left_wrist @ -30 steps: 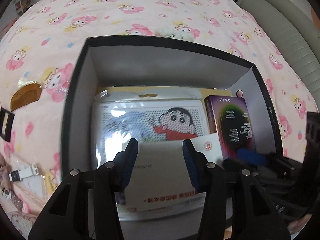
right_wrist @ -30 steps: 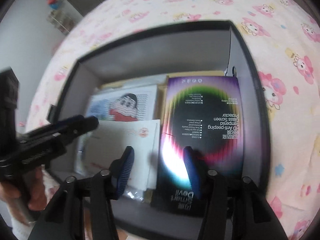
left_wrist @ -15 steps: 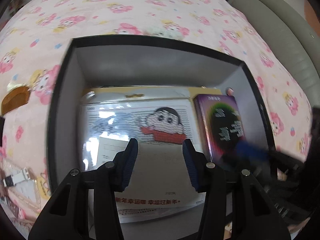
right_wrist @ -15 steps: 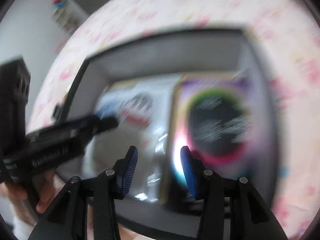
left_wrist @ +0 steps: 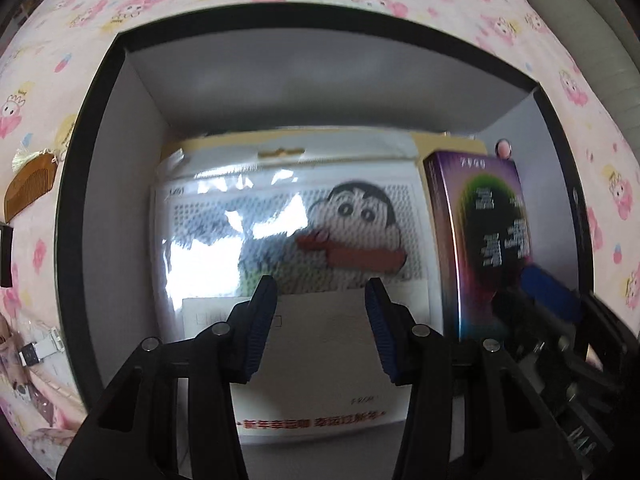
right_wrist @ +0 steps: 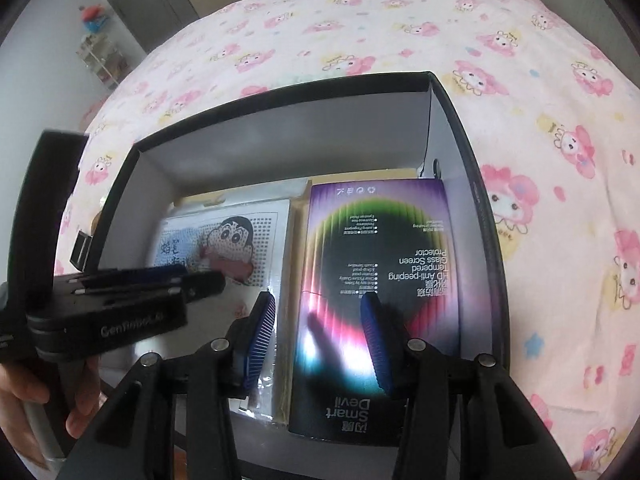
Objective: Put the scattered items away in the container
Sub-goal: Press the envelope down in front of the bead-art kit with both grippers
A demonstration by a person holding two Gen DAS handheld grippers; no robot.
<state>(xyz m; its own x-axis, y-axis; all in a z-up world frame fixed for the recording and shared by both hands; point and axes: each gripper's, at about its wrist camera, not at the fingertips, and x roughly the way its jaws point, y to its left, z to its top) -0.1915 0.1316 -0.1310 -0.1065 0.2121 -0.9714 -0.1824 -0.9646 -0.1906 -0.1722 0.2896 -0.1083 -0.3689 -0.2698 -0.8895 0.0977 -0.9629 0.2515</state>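
Note:
A black box with a white inside sits on the bed. In it lie a cartoon bead-kit packet, a white envelope on top of it, and a purple screen-protector box at the right. My left gripper is open and empty above the envelope. My right gripper is open and empty above the purple box's left edge. The left gripper also shows in the right wrist view.
The bed has a pink cartoon sheet. Left of the box lie a wooden comb, a small black item and a white watch strap. A grey padded headboard is at the far right.
The white envelope has left my left gripper and now lies flat in the box. Both grippers have pulled back a little and stay open.

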